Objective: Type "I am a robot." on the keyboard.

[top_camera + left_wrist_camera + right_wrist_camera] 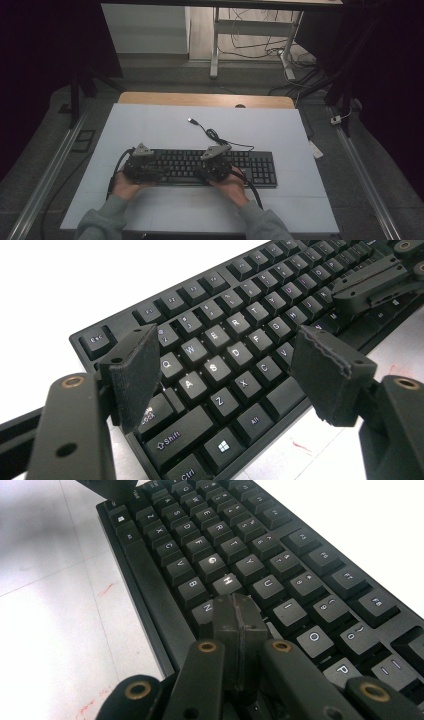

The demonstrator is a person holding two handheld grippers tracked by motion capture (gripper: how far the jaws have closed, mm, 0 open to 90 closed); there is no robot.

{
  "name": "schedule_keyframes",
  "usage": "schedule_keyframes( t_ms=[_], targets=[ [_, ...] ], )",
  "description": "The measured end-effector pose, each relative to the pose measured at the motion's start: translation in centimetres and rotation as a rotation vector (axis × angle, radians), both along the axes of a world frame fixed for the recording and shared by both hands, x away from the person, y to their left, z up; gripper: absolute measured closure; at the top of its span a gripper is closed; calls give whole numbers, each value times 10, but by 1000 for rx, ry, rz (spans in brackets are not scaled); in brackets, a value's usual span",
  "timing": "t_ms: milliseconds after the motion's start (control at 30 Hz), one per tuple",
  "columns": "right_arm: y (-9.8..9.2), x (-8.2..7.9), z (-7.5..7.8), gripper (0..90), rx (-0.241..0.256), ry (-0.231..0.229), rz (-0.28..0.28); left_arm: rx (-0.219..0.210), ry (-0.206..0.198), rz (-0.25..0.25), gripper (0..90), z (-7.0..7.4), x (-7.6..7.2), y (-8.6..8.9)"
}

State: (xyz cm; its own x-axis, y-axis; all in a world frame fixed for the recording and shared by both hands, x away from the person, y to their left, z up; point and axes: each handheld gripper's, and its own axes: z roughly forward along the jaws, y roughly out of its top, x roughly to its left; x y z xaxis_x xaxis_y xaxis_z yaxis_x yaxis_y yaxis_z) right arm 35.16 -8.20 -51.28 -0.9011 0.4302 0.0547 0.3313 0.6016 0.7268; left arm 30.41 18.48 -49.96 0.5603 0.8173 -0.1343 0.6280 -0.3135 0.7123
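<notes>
A black full-size keyboard point(250, 167) lies across the middle of the white table top point(165, 125). Its cable point(215, 136) runs back to a loose USB plug point(191, 120). My left gripper point(144, 167) hovers over the keyboard's left end. In the left gripper view it point(232, 365) stands open, its pads point(132, 372) straddling the Q, A, S and Z keys point(192, 385) with nothing between them. My right gripper point(216, 167) is over the middle letter keys. In the right gripper view it point(235, 607) is shut and empty, its tip resting just below the H key point(227, 581).
A wooden table edge point(205, 99) shows beyond the white top. Metal rails point(45, 175) run along both sides on the floor. Behind the table stand a desk frame point(215, 50) and tangled floor cables point(260, 50). Bare white surface lies before and behind the keyboard.
</notes>
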Motion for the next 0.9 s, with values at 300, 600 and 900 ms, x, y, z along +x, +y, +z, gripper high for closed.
schedule_keyframes(
  t_ms=[300,600,900],
  targets=[
    [2,0,-3,896,-25,3,3,1,5,1,280,-1,0,1],
    [-3,-2,5,897,24,-17,-4,0,-1,7,280,-1,-2,1],
    [-38,-7,18,838,89,-61,-79,-5,-17,15,283,2,-5,3]
  ],
)
